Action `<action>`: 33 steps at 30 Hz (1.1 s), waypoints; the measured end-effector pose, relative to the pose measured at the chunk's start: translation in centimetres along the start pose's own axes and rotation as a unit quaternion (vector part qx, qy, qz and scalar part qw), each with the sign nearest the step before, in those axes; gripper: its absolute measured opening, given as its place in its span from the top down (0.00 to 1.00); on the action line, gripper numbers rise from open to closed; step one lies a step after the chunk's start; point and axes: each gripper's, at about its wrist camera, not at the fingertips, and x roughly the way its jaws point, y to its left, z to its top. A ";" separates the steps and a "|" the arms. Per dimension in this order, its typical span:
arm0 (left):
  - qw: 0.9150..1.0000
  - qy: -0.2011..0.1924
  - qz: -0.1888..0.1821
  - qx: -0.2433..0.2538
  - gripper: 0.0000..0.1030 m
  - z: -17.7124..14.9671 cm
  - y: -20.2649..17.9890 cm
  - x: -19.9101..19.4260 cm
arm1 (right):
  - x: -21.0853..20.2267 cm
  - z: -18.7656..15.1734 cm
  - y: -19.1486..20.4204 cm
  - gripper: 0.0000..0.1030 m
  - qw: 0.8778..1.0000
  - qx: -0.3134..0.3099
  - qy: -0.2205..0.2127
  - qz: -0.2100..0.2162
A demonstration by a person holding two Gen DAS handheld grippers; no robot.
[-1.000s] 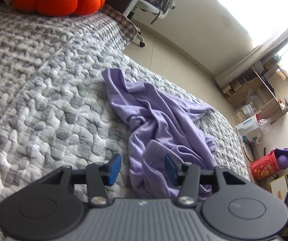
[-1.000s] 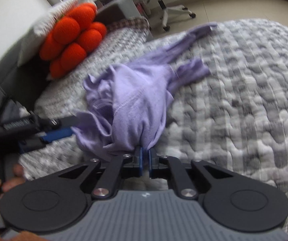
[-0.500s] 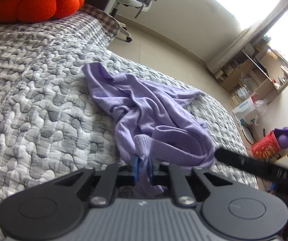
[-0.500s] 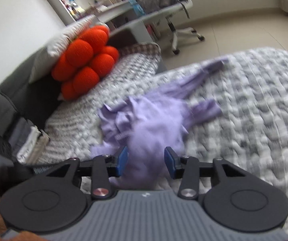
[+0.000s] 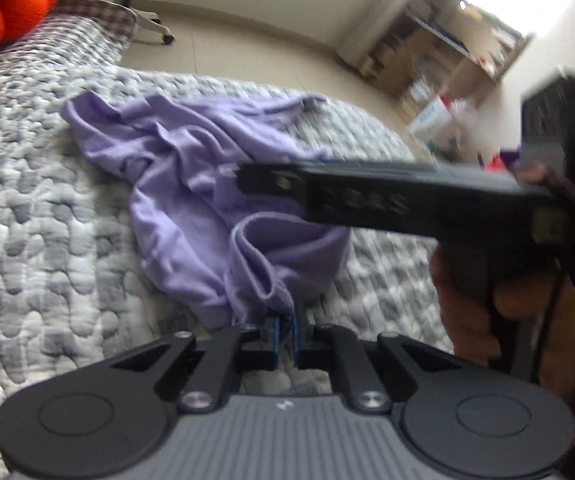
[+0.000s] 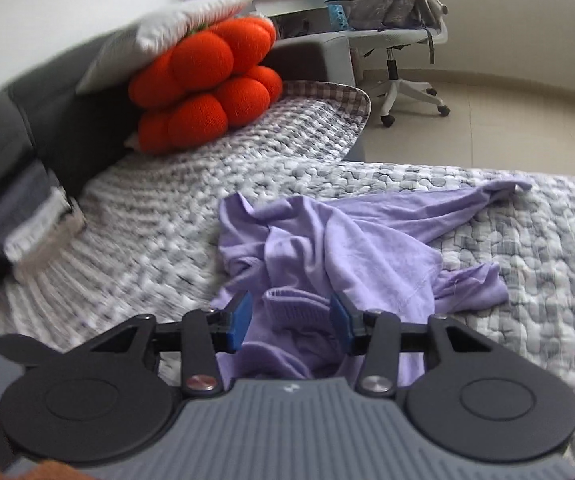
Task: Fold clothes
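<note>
My left gripper (image 5: pixel 284 326): clamped on lilac shirt (image 5: pixel 191 184) hem | my right gripper (image 6: pixel 290 322): jaws opening, pads clear of cloth | shirt: crumpled mid-quilt (image 6: pixel 159 216), toward bed's foot edge.

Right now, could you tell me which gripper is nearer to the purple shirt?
Left. The left gripper is clamped on the purple shirt's near edge; the right gripper hangs over it, jaws opening, pads clear.

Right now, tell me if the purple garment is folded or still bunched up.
Bunched up, not folded. The purple garment lies crumpled in twisted ridges on the quilt, one strip trailing away, an edge pinched in the left gripper.
</note>
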 end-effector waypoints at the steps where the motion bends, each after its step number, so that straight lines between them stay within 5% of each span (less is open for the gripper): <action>1: 1.000 0.005 -0.001 0.003 0.94 -0.1 -0.1 0.2 | 0.2 -0.1 0.1 0.45 1.000 -0.011 0.000 -0.004; 13: 0.999 0.034 0.004 0.029 0.94 -0.7 -0.9 1.2 | 2.0 -0.9 1.6 0.42 0.989 -0.125 -0.006 -0.073; 15: 0.999 0.035 0.006 0.031 0.94 -0.8 -0.9 1.3 | 2.6 -1.1 1.3 0.56 0.989 -0.122 -0.001 -0.084; 16: 0.999 0.035 0.007 0.032 0.95 -0.8 -0.9 1.3 | 2.9 -1.2 1.1 0.79 0.989 -0.120 0.002 -0.090; 18: 0.999 0.034 0.009 0.031 0.96 -0.8 -0.9 1.3 | 3.0 -1.2 0.6 0.90 0.990 -0.104 -0.002 -0.092; 26: 0.999 0.018 0.038 0.018 0.98 -0.6 -0.6 1.1 | -0.6 -0.3 -2.7 0.92 0.992 -0.009 -0.060 -0.109; 33: 0.996 -0.017 0.083 -0.009 0.98 -0.3 0.2 0.1 | -3.7 -1.3 -6.6 0.93 0.989 0.066 -0.060 -0.119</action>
